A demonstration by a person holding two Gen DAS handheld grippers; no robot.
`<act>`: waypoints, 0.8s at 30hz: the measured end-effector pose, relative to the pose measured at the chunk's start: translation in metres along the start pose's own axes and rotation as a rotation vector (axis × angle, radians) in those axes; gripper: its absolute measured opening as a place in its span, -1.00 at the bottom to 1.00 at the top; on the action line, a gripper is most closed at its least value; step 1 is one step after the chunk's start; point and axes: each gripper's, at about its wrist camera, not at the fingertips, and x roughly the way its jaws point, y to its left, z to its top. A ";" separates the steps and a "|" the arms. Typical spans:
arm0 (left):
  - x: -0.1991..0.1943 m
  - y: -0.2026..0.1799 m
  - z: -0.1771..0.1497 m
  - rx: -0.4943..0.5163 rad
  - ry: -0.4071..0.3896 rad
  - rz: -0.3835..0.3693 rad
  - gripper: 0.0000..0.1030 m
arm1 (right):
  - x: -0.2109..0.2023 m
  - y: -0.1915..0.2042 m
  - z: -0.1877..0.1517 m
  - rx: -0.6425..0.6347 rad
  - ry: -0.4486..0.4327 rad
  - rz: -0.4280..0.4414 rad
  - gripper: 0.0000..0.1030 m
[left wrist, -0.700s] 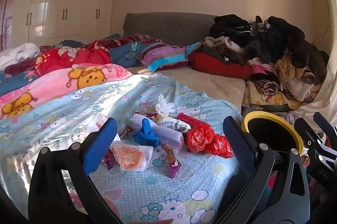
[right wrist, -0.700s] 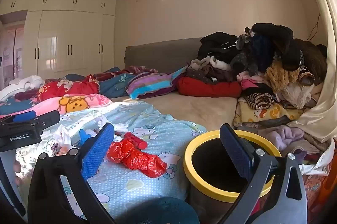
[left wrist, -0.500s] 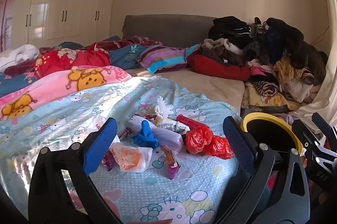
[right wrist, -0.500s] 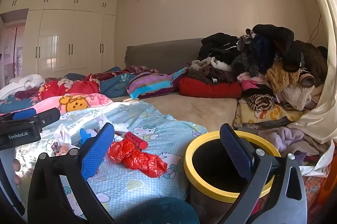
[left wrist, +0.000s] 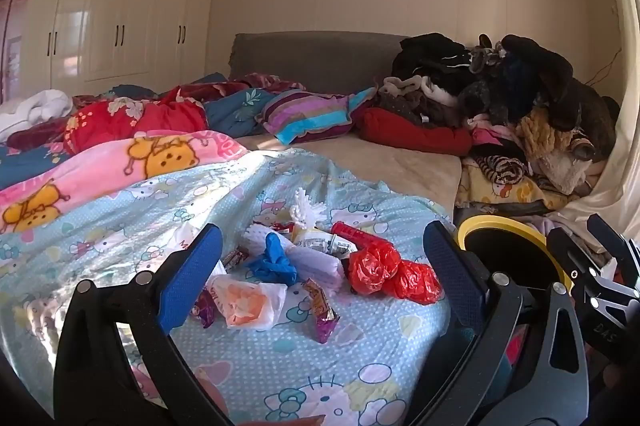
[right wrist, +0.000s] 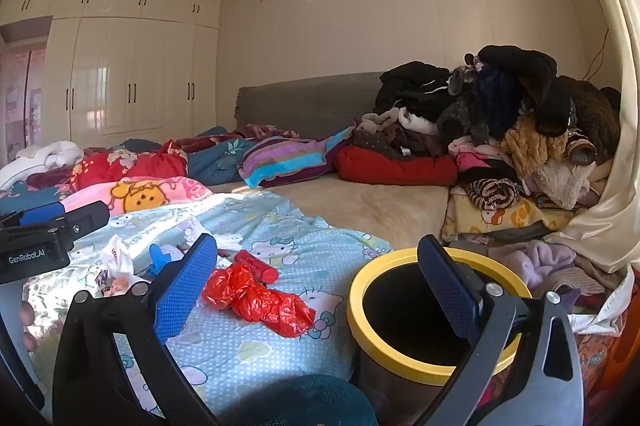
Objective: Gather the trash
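A heap of trash lies on the light blue Hello Kitty bedsheet (left wrist: 280,358): a crumpled red plastic bag (left wrist: 392,272), a blue glove (left wrist: 272,262), a white-orange bag (left wrist: 246,304), candy wrappers (left wrist: 320,308), a red tube (left wrist: 356,234) and white tissue (left wrist: 306,211). My left gripper (left wrist: 320,274) is open and empty, hovering just before the heap. A black bin with a yellow rim (right wrist: 424,370) stands beside the bed. My right gripper (right wrist: 320,290) is open and empty, above the bin's near edge; the red bag (right wrist: 256,296) lies to its left.
Pink and red blankets (left wrist: 120,161) and a striped pillow (left wrist: 312,115) lie at the back left. A tall pile of clothes (left wrist: 520,113) fills the right side of the bed. White wardrobes (left wrist: 112,21) line the far wall.
The left gripper's view has tilted slightly, so the heap sits a little higher in frame. The right gripper has barely moved. Both grippers stay open.
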 end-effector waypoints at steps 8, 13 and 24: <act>-0.009 -0.003 0.011 0.005 -0.007 -0.005 0.79 | 0.001 -0.001 -0.001 0.001 0.005 -0.007 0.89; -0.010 -0.003 0.012 0.005 -0.008 -0.006 0.79 | 0.001 -0.001 -0.001 0.000 0.008 -0.007 0.89; -0.012 -0.001 0.018 0.007 -0.011 0.002 0.79 | 0.001 0.000 -0.002 -0.003 0.005 -0.008 0.89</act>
